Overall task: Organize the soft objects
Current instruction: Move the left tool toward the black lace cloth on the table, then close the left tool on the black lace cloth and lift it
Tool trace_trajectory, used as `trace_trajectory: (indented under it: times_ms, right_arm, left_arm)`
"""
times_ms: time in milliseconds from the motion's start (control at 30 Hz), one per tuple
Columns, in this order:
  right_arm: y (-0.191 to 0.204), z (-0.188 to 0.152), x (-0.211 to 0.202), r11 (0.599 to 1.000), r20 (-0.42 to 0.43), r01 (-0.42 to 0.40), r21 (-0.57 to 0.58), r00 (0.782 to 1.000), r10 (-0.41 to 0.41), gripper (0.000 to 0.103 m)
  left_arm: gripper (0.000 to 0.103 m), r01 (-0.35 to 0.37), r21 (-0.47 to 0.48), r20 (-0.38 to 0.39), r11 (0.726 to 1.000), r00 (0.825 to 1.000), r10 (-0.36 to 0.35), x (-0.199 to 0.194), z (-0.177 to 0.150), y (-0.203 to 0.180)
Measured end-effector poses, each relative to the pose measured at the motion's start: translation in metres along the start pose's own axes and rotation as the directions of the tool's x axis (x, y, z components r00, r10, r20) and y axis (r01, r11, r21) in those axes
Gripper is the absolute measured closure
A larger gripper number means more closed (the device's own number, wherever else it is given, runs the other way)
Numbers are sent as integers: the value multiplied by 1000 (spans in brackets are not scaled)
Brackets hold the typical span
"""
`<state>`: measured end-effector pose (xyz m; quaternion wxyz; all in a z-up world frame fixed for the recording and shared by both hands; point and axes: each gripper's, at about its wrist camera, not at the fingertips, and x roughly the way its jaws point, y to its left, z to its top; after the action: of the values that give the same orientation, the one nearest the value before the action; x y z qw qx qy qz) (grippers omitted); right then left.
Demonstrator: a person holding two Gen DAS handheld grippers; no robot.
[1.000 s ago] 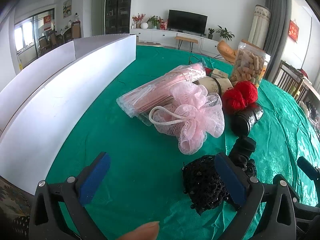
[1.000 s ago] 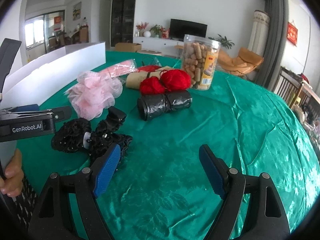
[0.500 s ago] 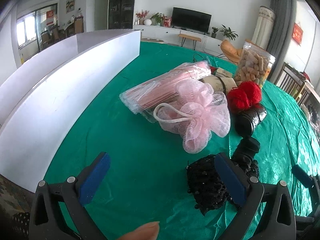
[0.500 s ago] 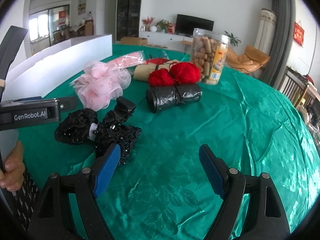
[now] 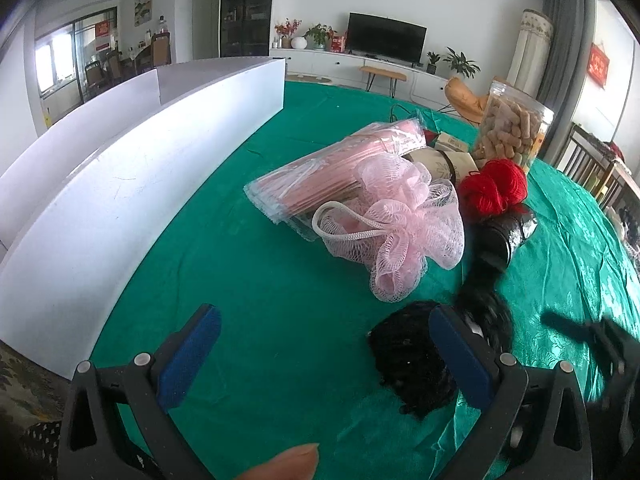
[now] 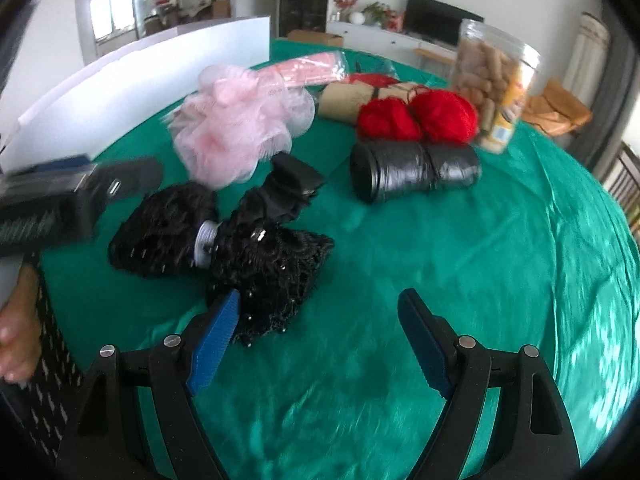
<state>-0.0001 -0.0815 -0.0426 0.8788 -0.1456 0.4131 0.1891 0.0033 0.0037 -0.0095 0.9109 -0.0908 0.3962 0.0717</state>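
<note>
A black lace hair net with a clip (image 6: 248, 240) lies on the green tablecloth (image 6: 480, 280), just ahead and left of my right gripper (image 6: 320, 328), which is open and holds nothing. Its left pad overlaps the net's near edge in view; contact cannot be told. My left gripper (image 5: 324, 344) is open and empty too, with the same black net (image 5: 408, 356) beside its right finger. Behind it lie a pink mesh bath pouf (image 5: 400, 224) (image 6: 240, 120), two red yarn balls (image 6: 416, 116) (image 5: 492, 188) and a pink packet in clear plastic (image 5: 340, 168).
A black roll of bags (image 6: 412, 168) lies by the yarn, with a clear jar of biscuits (image 6: 496, 84) behind it. A white board (image 5: 120, 184) stands along the table's left side. A person's hand (image 6: 16, 320) shows at the left edge. Chairs stand at far right.
My right gripper has come forward and down toward the black net, rolling a little; its view is now blurred. The left gripper has stayed put. Both stay open.
</note>
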Motion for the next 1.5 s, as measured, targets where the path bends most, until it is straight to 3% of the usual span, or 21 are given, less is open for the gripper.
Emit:
trace_trajectory:
  times_ms: [100,233,367,833,1167,1500]
  right_arm:
    - [-15,20,17,1000,-11,28,9,1000,-28,20]
    - [-43,41,38,990,-24,68,125,998,-66,20]
    - [-62,42,37,966,-27,37,256,999,-31,20]
    - [-64,10,-7,981,20,118,153,992,-123,20]
    - [-103,-14,-12,960,-23,183,211,983,-182,20]
    - [-114,-28,0,948,-62,169,269,985,-159,20]
  left_arm:
    - [0,1,-3,-8,1000,1000,-1,2,0,0]
    - [0,1,10,-29,1000,1000,-1,5,0,-2]
    - [0,-12,43,-52,999,999,14,11,-1,-9]
    - [0,-54,186,-132,981,988,80,30,-9,-36]
    - [0,-61,191,-166,980,982,93,37,-7,-35]
    - [0,-27,144,-205,989,977,57,43,-2,-24]
